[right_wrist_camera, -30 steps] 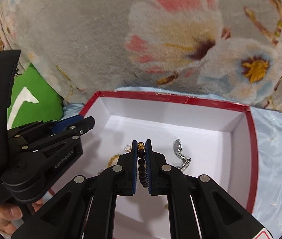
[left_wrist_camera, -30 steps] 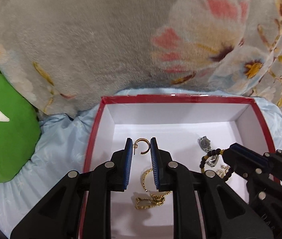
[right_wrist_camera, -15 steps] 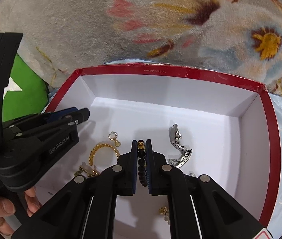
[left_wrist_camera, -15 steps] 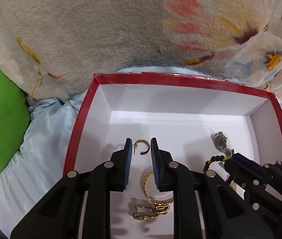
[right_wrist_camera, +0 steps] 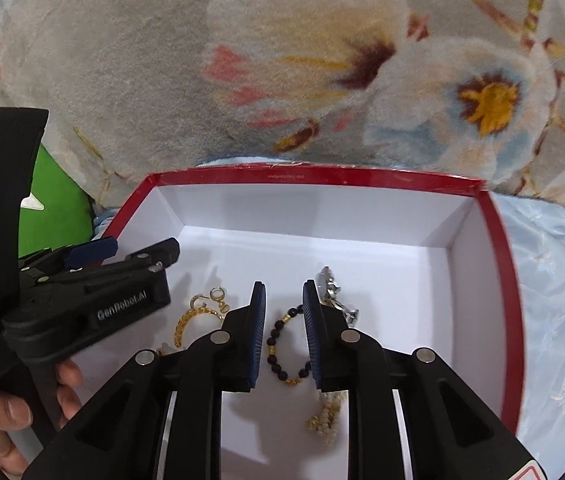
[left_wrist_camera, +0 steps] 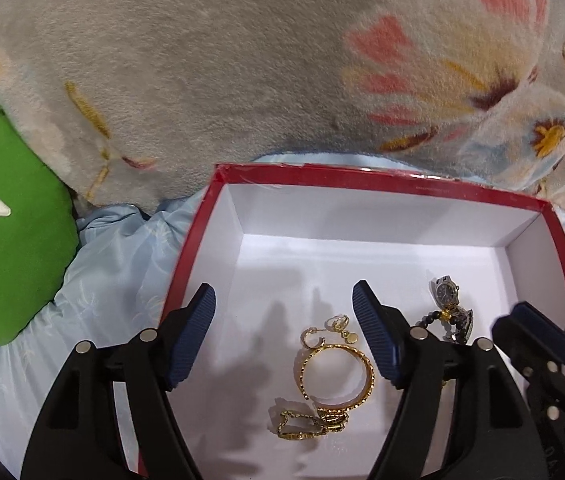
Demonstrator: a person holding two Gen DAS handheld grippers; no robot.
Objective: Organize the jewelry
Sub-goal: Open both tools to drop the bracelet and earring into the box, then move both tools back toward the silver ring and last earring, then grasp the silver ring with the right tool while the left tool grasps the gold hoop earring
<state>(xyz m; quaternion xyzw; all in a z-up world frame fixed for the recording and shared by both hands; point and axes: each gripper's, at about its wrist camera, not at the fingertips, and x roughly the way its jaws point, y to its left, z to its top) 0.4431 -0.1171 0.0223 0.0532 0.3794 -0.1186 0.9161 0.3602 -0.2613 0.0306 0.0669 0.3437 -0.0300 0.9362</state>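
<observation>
A red box with a white inside [left_wrist_camera: 202,240] [right_wrist_camera: 498,264] holds the jewelry. My left gripper [left_wrist_camera: 284,300] is open and empty above the box floor. Below it lie a gold hoop earring [left_wrist_camera: 313,339], a small dangle earring [left_wrist_camera: 340,323], a gold bangle [left_wrist_camera: 336,372] and a gold chain [left_wrist_camera: 306,426]. My right gripper [right_wrist_camera: 284,296] is open, with a black and gold bead bracelet [right_wrist_camera: 278,350] lying loose on the floor between its fingers. A silver watch [left_wrist_camera: 448,296] [right_wrist_camera: 334,292] lies just to the right.
A pearl and gold piece [right_wrist_camera: 326,416] lies under the right gripper. The box rests on light blue cloth [left_wrist_camera: 122,264]. A flowered fleece blanket [left_wrist_camera: 242,60] rises behind it and a green cushion [left_wrist_camera: 6,232] sits at the left.
Both grippers opened. The left one let go of the gold hoop earring and the right one let go of the bead bracelet; both pieces now lie on the box floor.
</observation>
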